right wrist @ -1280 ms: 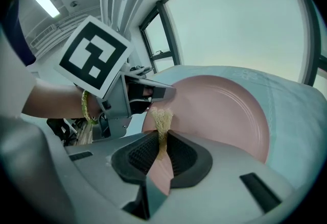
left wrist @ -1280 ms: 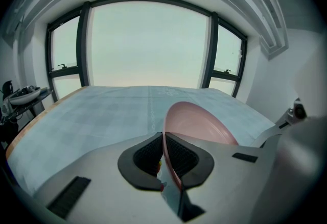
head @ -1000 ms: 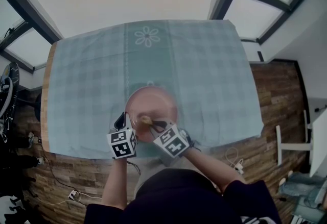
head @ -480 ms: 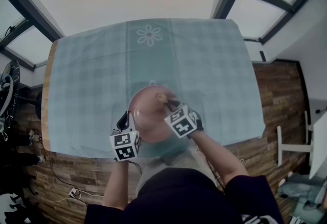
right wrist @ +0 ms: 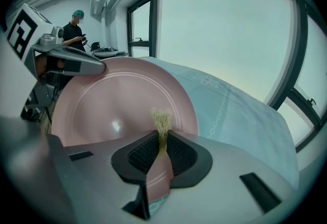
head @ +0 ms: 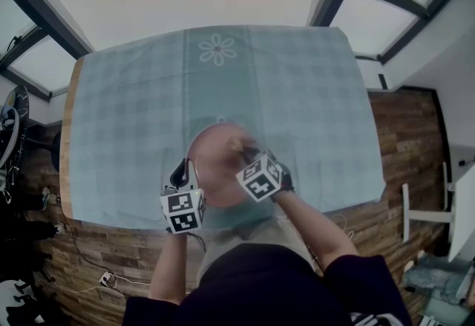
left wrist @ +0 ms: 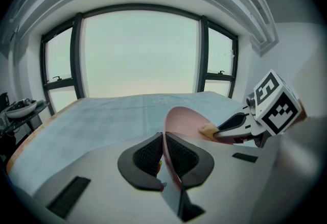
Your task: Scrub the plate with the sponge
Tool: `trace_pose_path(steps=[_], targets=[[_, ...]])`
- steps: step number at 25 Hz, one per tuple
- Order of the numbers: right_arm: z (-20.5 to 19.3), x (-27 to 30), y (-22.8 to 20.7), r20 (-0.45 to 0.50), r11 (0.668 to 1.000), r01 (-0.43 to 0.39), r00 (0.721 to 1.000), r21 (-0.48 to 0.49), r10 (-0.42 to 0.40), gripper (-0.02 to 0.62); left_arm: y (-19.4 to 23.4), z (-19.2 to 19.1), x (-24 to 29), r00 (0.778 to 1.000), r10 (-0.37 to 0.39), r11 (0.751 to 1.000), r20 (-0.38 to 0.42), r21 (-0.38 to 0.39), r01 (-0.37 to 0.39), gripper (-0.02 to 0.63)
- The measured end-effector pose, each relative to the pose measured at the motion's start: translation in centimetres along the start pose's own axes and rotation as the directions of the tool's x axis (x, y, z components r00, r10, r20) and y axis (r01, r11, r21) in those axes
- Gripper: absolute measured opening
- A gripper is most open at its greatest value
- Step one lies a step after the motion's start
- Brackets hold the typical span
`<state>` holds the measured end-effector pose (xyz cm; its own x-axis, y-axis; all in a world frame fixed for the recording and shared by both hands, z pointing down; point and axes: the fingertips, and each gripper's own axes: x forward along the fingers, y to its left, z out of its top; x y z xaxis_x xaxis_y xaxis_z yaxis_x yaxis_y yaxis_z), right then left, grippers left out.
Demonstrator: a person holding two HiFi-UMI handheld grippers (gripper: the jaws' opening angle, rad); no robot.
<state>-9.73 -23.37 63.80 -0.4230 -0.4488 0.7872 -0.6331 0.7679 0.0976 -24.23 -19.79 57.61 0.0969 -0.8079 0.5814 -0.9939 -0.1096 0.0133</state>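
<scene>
The left gripper point(left wrist: 163, 155) is clamped on the near rim of the pink plate point(head: 213, 163). The right gripper point(right wrist: 162, 152) pinches a yellow sponge point(right wrist: 162, 120) and presses it on the plate's face. The plate is tilted above the near edge of the green checked tablecloth point(head: 133, 94).

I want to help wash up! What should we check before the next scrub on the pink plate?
1. Left tool clamped on the plate at its rim: ok.
2. Right tool gripping the sponge: ok.
3. Sponge against the plate's pink face: ok, the left gripper view shows it there.
4. Plate's lower edge resting on the tablecloth: cannot tell.
5. Bare face left to wipe: ok, nothing else lies on the plate.
</scene>
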Motion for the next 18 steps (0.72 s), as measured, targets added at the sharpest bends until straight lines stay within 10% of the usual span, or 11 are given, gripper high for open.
trace_pose_path(steps=[18], targets=[[-2.5, -2.1, 6.7, -0.028, 0.986, -0.16, 0.987, 0.042, 0.161, 0.054, 0.8, -1.0, 0.6, 0.998, 0.04, 0.999, -0.047, -0.028, -0.042, 0.023]])
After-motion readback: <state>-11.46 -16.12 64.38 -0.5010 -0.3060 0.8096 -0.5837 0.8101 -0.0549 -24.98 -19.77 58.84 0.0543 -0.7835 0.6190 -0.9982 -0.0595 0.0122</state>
